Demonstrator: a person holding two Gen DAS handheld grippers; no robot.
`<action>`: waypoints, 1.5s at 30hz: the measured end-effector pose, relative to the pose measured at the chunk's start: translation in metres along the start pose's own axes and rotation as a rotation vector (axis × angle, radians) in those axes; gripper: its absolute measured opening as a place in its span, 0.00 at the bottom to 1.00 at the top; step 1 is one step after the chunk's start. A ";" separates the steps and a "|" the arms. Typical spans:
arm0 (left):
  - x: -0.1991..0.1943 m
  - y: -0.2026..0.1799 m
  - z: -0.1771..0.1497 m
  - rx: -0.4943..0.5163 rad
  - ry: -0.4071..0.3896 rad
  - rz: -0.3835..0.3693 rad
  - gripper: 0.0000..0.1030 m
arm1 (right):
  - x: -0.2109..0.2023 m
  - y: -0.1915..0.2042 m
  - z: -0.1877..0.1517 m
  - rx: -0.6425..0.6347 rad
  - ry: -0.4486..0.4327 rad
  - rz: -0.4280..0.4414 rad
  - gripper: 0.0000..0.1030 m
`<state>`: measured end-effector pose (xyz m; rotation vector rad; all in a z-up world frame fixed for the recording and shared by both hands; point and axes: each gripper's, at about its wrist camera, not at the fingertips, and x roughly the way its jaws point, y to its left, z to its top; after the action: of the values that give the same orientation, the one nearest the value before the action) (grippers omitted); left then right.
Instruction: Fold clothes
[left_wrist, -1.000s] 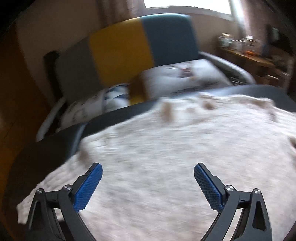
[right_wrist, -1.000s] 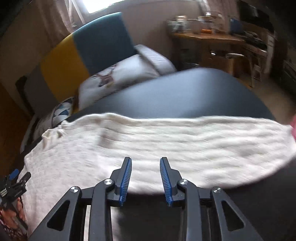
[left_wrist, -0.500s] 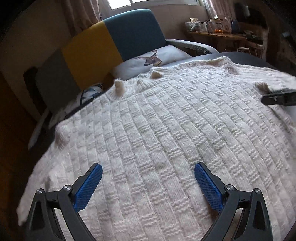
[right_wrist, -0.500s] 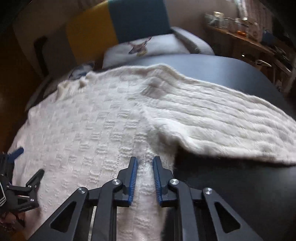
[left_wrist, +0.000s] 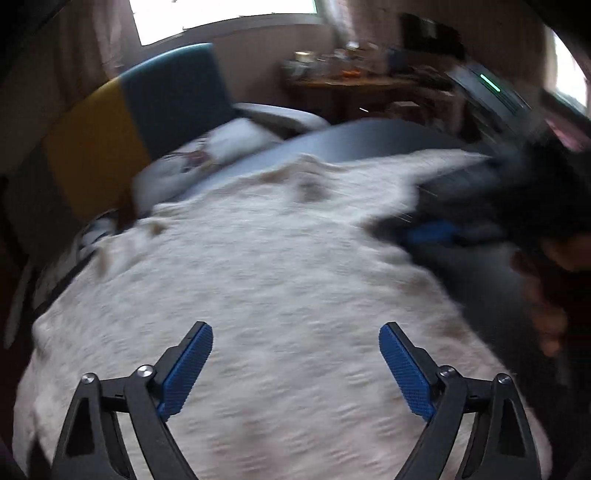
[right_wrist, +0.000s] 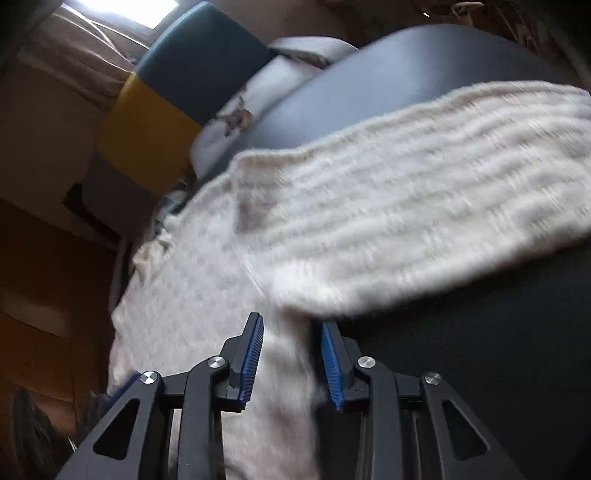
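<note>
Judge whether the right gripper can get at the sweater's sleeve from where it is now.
Probably yes. The right gripper is open, with the cream sweater between its fingers, and the sleeve lies flat on the dark table just ahead. Nothing lies between them.

My right gripper (right_wrist: 291, 354) sits with its jaws a little apart, a strip of the cream knit sweater (right_wrist: 207, 280) running between the blue pads (right_wrist: 252, 360), though blur hides whether they touch it. The ribbed sleeve (right_wrist: 424, 206) stretches off to the right across the dark table (right_wrist: 480, 350). Beyond that I've got a deer-print cushion (right_wrist: 243, 110) against the yellow-and-teal chair back (right_wrist: 177, 88).
</note>
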<state>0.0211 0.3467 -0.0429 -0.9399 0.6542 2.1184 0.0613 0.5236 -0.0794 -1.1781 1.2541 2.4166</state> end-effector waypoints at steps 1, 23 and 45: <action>0.005 -0.006 -0.002 0.009 0.016 0.001 0.83 | 0.003 0.003 0.003 -0.034 -0.012 -0.002 0.25; 0.005 0.050 -0.022 -0.120 0.056 0.080 0.86 | -0.016 0.054 -0.026 -0.357 -0.097 -0.128 0.18; 0.013 0.096 -0.035 -0.148 0.028 0.265 0.97 | -0.188 -0.199 0.050 0.476 -0.397 -0.492 0.47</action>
<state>-0.0447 0.2696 -0.0595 -1.0111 0.6744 2.4185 0.2534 0.7230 -0.0507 -0.7140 1.1510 1.7492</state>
